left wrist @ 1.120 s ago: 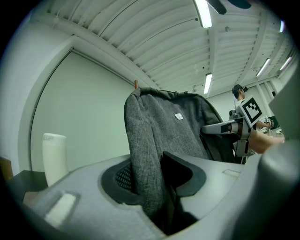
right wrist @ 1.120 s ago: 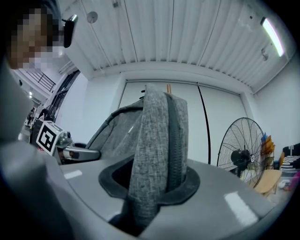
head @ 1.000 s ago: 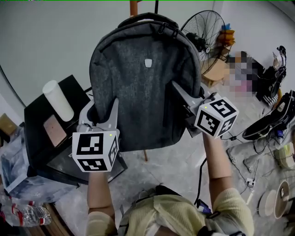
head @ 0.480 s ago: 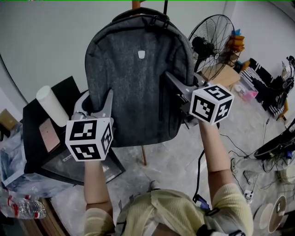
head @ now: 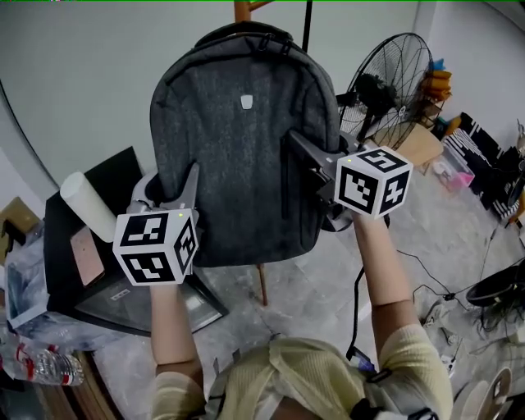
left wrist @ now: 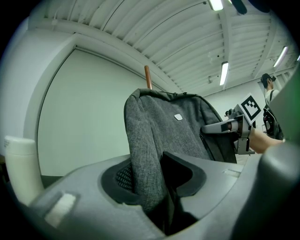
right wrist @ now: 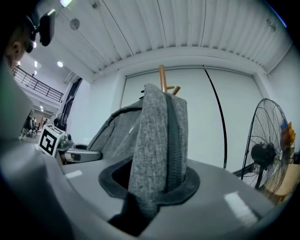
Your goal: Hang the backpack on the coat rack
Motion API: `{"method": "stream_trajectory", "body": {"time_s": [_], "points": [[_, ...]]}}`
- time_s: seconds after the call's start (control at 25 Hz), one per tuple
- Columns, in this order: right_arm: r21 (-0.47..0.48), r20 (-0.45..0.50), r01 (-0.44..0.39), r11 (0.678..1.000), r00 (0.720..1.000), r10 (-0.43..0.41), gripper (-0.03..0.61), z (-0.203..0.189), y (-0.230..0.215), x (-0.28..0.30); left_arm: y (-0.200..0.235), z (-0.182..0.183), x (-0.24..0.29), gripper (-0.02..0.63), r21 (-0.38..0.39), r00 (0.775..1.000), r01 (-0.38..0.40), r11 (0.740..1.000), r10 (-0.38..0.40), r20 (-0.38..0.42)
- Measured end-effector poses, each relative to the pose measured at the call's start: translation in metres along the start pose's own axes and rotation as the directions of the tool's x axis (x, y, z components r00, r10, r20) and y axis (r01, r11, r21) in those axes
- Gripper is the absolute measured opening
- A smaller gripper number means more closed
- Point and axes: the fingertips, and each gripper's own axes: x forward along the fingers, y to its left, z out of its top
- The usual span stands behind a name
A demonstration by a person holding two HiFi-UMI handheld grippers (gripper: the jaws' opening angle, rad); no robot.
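At the far left a white cylinder (head: 85, 205) lay tilted on a black table (head: 115, 168), with a flat pink item (head: 86, 254) just beside it. The left gripper (head: 172, 182) was clamped on the backpack (head: 238, 148) at its lower left edge; in the left gripper view grey fabric filled the gap between the dark pads. The backpack was held upright in the air between the two grippers, front panel facing the person, top handle up. Behind its top rose the wooden post of the rack (head: 242, 10), and in the right gripper view pegs showed beside the post. Whether the handle touched the rack could not be told. The right gripper (head: 302, 154) was closed on the backpack's right side, its pads pressing on fabric and zipper. A fan (head: 392, 90) stood on the floor to the right, apart from the backpack.
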Motion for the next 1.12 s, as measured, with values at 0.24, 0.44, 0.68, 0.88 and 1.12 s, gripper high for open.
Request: {"method": "stream_trajectory", "body": {"time_s": [0.24,0.44,0.68,0.88,1.12], "points": [[0.019,-0.021,-0.022,1.000,1.000,0.022,0.118,-0.003,-0.005,0.011,0.006,-0.004,0.010,0.150,-0.021,1.000,-0.018,1.000,0.017,-0.022],[0.036,-0.025,-0.032,0.999,0.999,0.032,0.117,-0.006,-0.007,0.018,0.012,-0.008,0.016,0.150,-0.036,0.999,-0.022,0.999,0.021,-0.032],[0.046,-0.034,-0.040,0.998,0.999,0.042,0.115,-0.006,-0.006,0.018,0.013,-0.010,0.016,0.150,-0.057,0.999,-0.014,0.998,0.011,-0.038],[0.051,-0.043,-0.041,0.998,0.998,0.043,0.115,-0.011,-0.007,0.018,0.013,-0.017,0.019,0.150,-0.074,0.999,-0.007,0.997,0.004,-0.045],[0.092,-0.078,-0.035,0.995,0.996,0.042,0.114,-0.025,-0.014,0.020,0.010,-0.028,0.024,0.150,-0.072,0.997,-0.001,0.997,-0.005,-0.077]]}}
